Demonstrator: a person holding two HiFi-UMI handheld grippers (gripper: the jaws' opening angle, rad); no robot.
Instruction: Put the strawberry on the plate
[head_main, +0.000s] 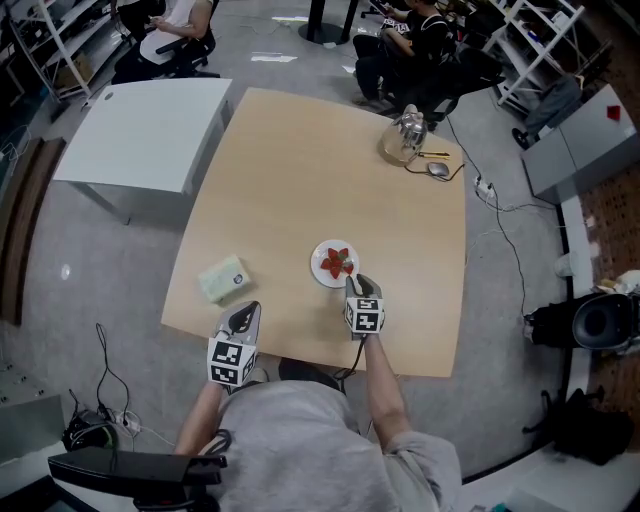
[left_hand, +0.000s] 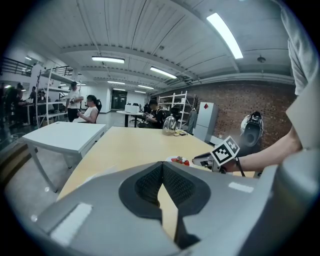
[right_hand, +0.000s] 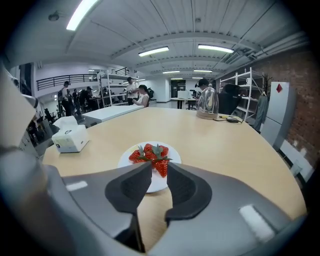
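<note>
On the wooden table (head_main: 330, 190), head view. A white table (head_main: 150, 130) stands off its 10 o'clock corner, apart from it.

The kettle (head_main: 405, 135) is near the far edge, at 1 o'clock from the plate (head_main: 318, 270). The tissue box (head_main: 224, 278) is at the plate's 9 o'clock, apart from it.

My left gripper (head_main: 250, 308) is over the near edge, at 7 o'clock from the plate. Its jaws are closed tip to tip with nothing between them.

My right gripper (head_main: 353, 284) is at the plate's 5 o'clock rim, jaws apart, released.

The plate is white and round. The strawberries (head_main: 337, 262) lie clustered on it. In the right gripper view I see the nearest strawberry (right_hand: 160, 167) through the gap at the jaw tips, on the plate, with the pads not pressing it.
</note>
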